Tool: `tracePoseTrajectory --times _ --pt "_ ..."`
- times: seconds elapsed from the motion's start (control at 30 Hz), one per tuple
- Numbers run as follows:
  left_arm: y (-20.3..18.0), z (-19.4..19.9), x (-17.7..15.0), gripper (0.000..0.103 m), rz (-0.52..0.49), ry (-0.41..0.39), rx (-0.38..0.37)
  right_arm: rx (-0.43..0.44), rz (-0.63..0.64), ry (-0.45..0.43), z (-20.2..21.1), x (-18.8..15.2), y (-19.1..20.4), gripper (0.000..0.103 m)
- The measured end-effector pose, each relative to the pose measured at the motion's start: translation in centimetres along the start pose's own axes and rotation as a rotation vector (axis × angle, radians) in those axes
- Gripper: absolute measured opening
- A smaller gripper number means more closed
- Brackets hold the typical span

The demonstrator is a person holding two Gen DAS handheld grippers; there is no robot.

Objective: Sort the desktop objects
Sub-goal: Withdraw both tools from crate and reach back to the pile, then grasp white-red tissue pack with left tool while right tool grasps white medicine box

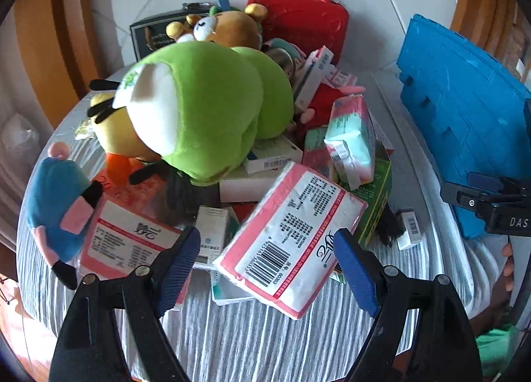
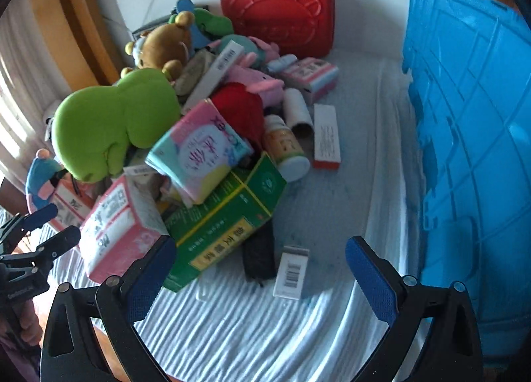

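A heap of toys, boxes and packets covers a round table with a striped cloth (image 1: 252,342). My left gripper (image 1: 267,246) is open, its blue pads standing on either side of a pink-and-white tissue pack (image 1: 292,236) without touching it. Behind the pack lies a big green plush (image 1: 202,106). My right gripper (image 2: 260,257) is open too, hovering over a green carton (image 2: 225,216), a black object (image 2: 259,256) and a small barcoded box (image 2: 292,272). The right gripper also shows at the right edge of the left wrist view (image 1: 488,206); the left gripper sits at the left edge of the right wrist view (image 2: 46,229).
A blue plastic crate (image 2: 471,136) stands at the table's right side. A red carry case (image 2: 282,14) leans at the back. A blue plush (image 1: 56,209) lies at the left edge. Bottles (image 2: 288,146) and a red-ended box (image 2: 327,136) lie beside the heap.
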State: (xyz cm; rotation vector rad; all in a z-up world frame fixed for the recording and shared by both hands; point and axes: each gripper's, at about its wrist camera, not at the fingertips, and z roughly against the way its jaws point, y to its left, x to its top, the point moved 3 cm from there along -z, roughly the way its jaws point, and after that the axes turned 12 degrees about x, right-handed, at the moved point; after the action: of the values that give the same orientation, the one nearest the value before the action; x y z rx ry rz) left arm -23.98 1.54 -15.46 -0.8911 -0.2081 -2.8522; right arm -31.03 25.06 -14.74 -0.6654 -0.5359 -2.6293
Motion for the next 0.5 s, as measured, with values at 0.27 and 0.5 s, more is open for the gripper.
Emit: tracePoseTrajectory --times 0.27,0.5 --pt "-1.4 -3.4 -0.3 0.083 -0.074 0.092 -0.101 -0.049 -0.109 0.075 -2.5 -2.2 -3.0 0.103" --pt "-2.4 -4.9 0.2 0.093 -0.117 0.103 -0.111 -0.096 -0.153 0.114 -5.2 -3.9 -4.3 0.103"
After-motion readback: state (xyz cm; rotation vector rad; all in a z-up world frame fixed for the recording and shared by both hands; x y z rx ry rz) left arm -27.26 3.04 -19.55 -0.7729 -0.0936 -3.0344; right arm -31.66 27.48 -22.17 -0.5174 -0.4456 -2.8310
